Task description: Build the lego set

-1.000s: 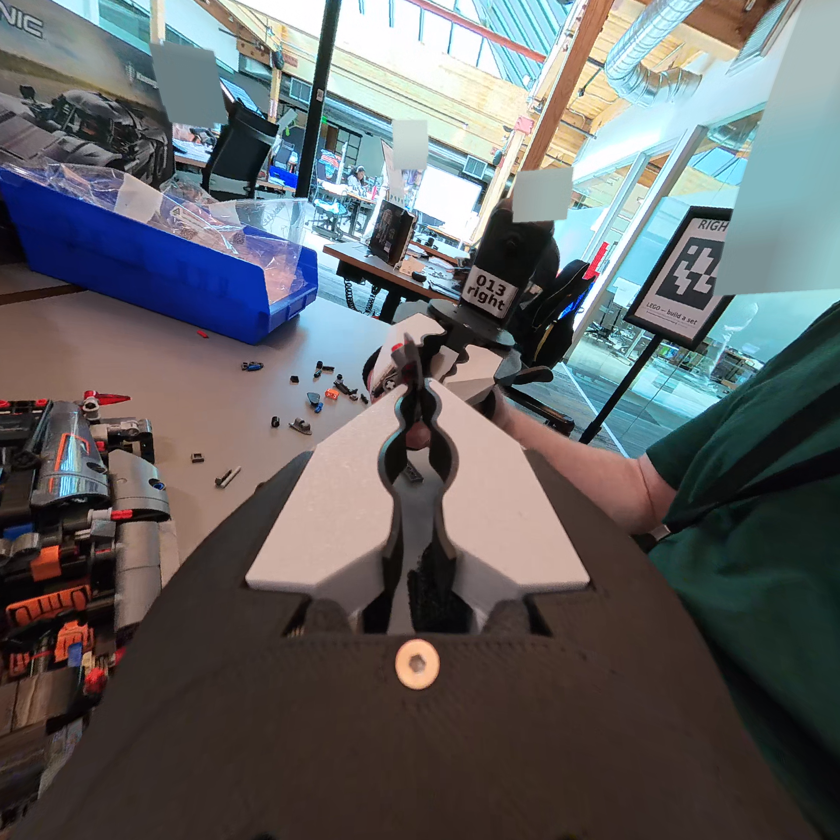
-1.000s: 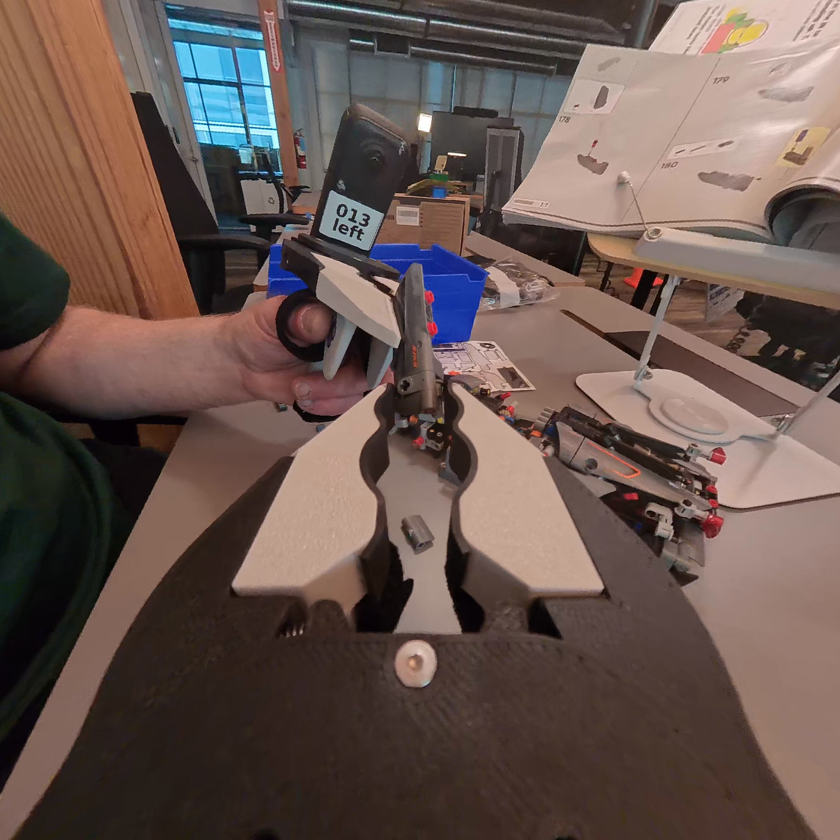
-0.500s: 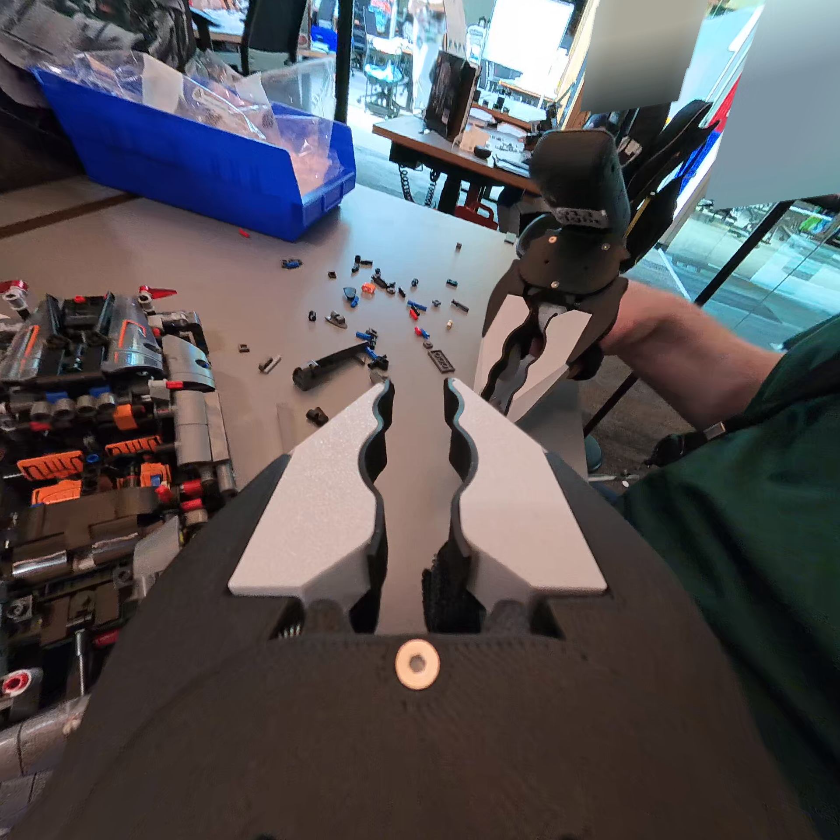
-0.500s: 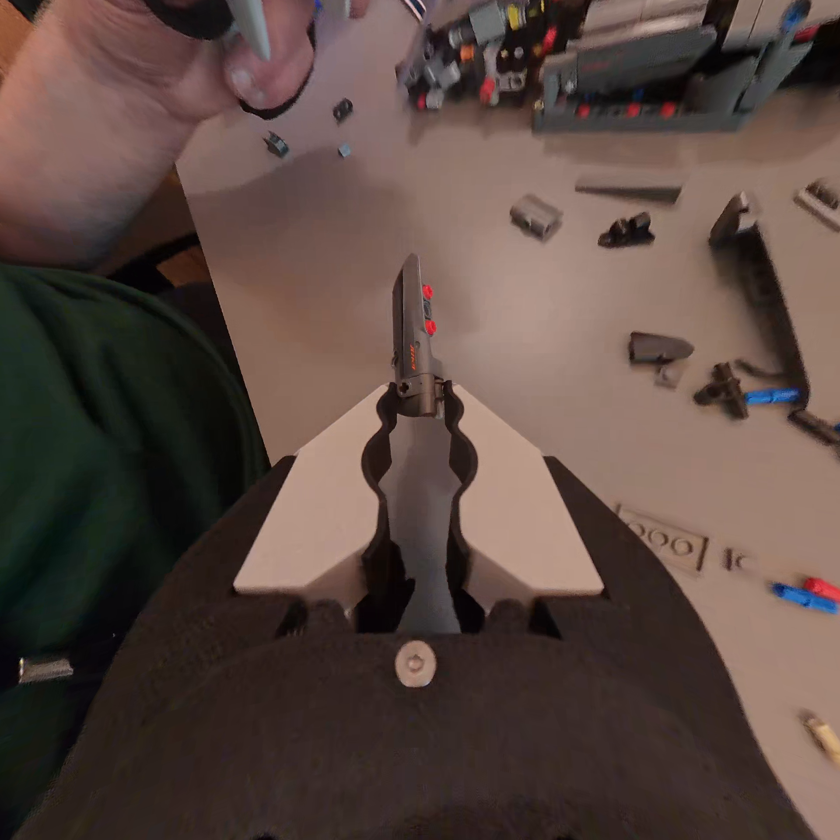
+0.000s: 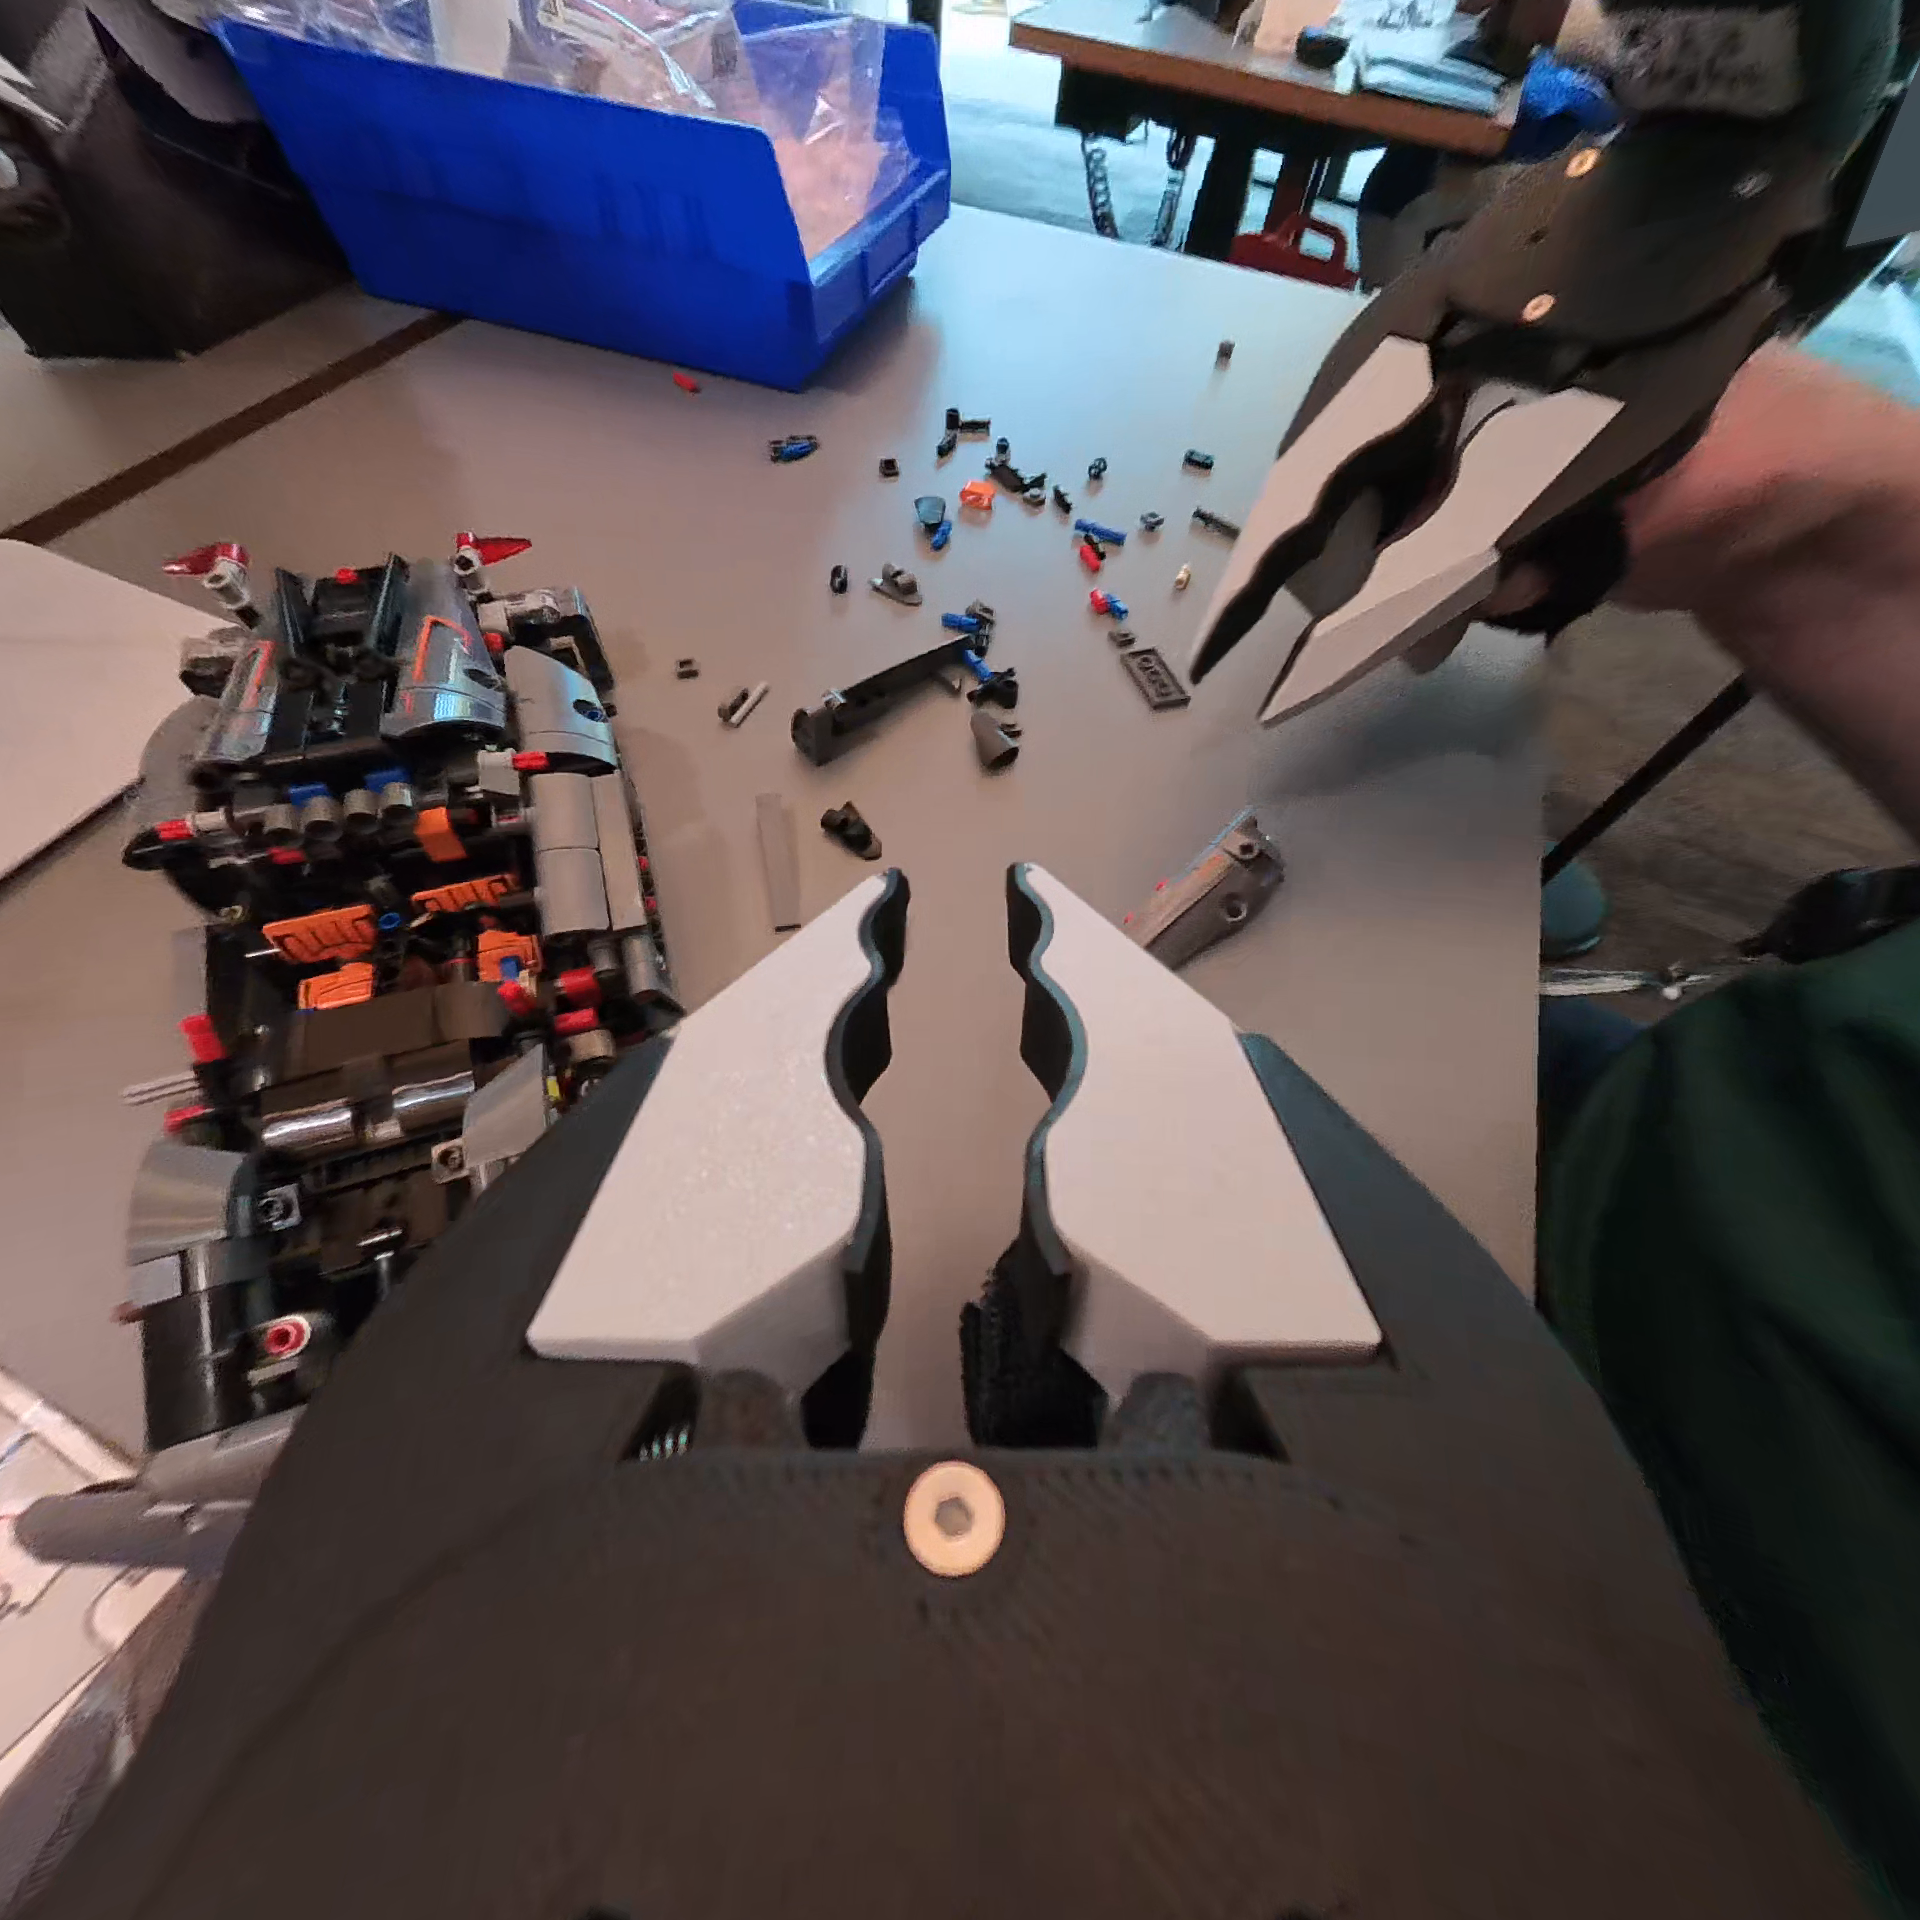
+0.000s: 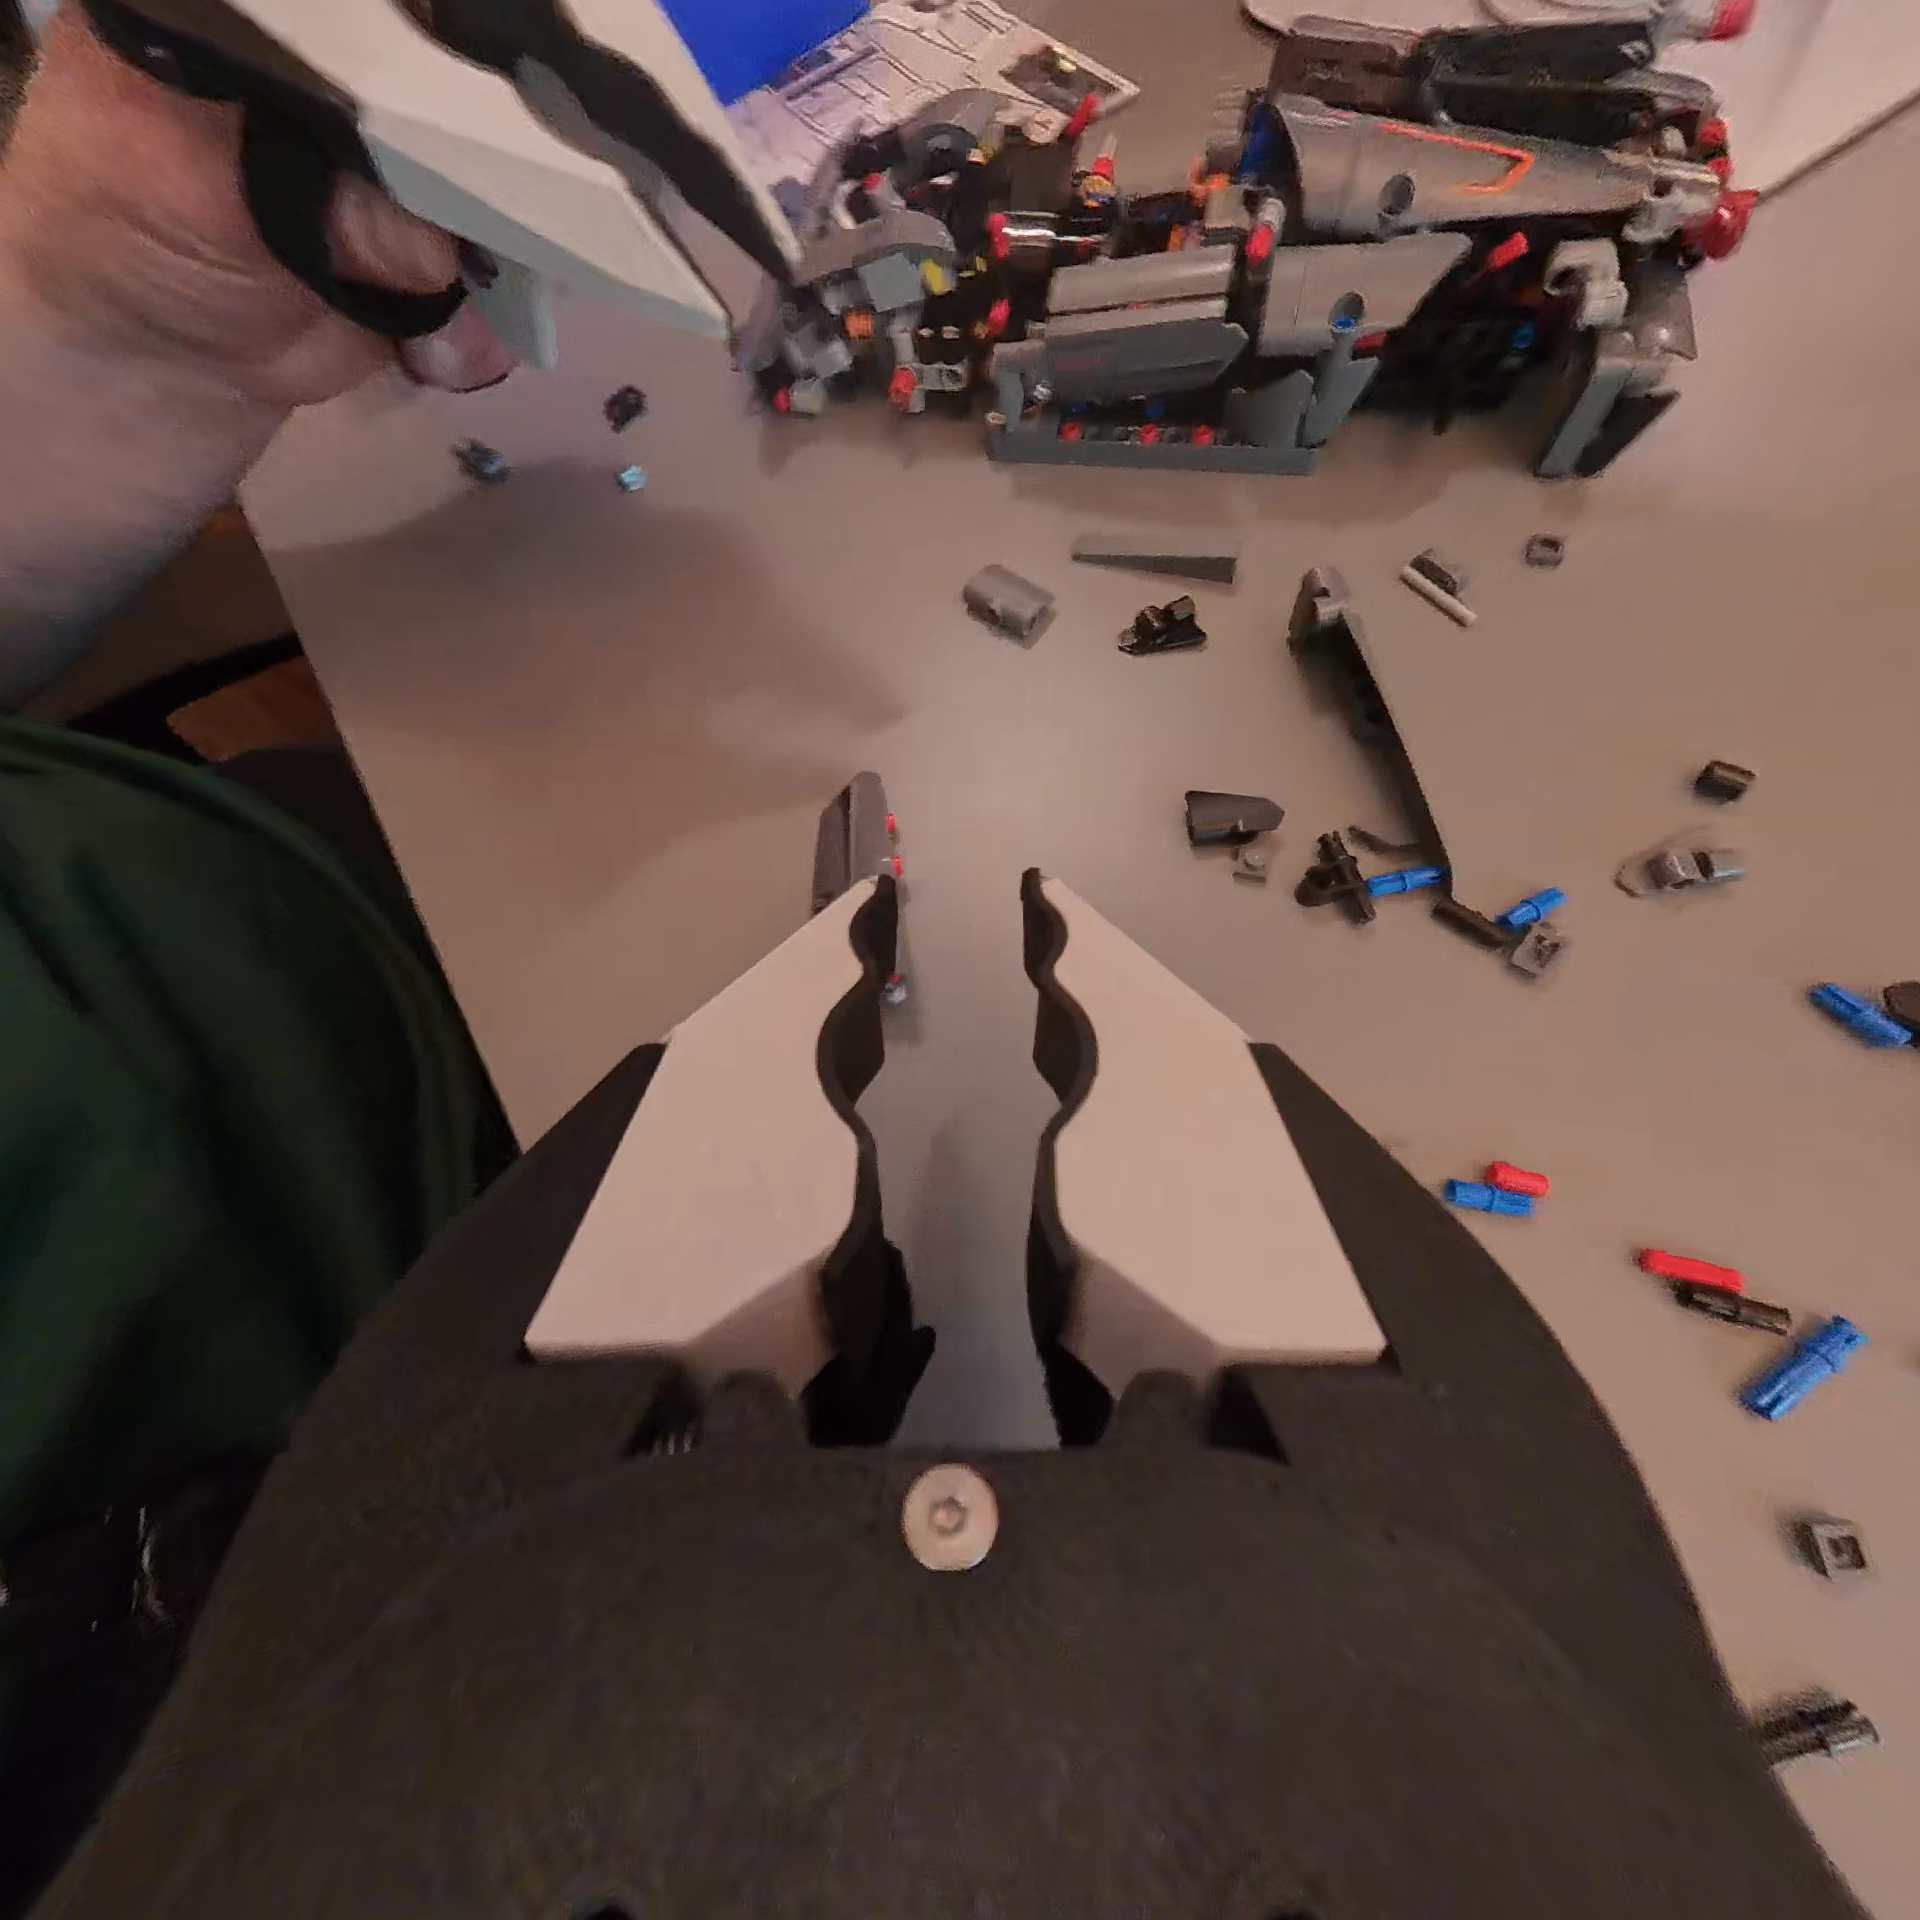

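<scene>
Both tools empty. The left hand-held gripper hangs over the bench with its jaws parted and nothing between them. The right hand-held gripper is likewise spread and holds nothing.

Task's things: the part-built lego model, a long dark vehicle body with grey panels and orange and red accents, lies flat on the bench to the left of the left tool. A small grey sub-assembly with red pins lies on the bench just beside the right tool's left fingertip, near the bench edge. Whether that fingertip touches it I cannot tell; the finger hides the near end. Loose pieces are scattered beyond: blue and red pins, small black connectors, one long black beam. Blue bin with clear bags at the far side.

Handling, as judged from here:
- Sub-assembly: light, rigid plastic, smooth faces, likely to slip or twist under a pinch at its tapered end. Better taken across its two flat long sides near the middle, clear of the red pins, which must stay free for mating.
- Pin joints are friction-fit, so a hard sideways squeeze could pop one loose.
- Main model: bulkier and heavier, many protruding bits. Brace it on a solid grey panel, not on the red-tipped ends.
</scene>
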A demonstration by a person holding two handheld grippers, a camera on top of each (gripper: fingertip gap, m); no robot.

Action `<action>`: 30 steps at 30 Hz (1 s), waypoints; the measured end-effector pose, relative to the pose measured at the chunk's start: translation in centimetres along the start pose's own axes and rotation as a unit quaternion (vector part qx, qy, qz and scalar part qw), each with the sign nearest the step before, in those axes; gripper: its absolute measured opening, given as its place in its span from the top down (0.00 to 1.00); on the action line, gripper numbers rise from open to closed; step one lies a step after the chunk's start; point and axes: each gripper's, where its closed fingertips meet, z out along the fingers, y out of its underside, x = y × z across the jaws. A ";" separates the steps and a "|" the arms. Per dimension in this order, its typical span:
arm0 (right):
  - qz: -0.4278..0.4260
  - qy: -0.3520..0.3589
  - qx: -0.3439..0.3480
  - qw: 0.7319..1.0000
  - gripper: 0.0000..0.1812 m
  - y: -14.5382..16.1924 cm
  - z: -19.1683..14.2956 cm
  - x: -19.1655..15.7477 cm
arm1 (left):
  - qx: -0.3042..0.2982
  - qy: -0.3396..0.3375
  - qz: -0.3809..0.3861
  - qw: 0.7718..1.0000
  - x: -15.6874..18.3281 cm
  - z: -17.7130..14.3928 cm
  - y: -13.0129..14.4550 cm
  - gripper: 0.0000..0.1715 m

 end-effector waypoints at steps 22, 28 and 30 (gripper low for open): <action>-0.249 -0.019 0.138 0.958 0.87 -4.4 2.7 -7.7 | 0.023 -0.142 0.127 0.982 -0.4 -14.9 -3.2 0.90; -0.260 -0.042 0.158 0.952 0.88 -7.7 4.2 -6.2 | 0.007 -0.236 0.101 0.966 -2.6 -20.5 -1.2 0.90; -0.256 -0.062 0.173 0.949 0.88 -9.2 4.9 -5.8 | -0.012 -0.279 0.090 0.956 -3.5 -22.6 -0.1 0.90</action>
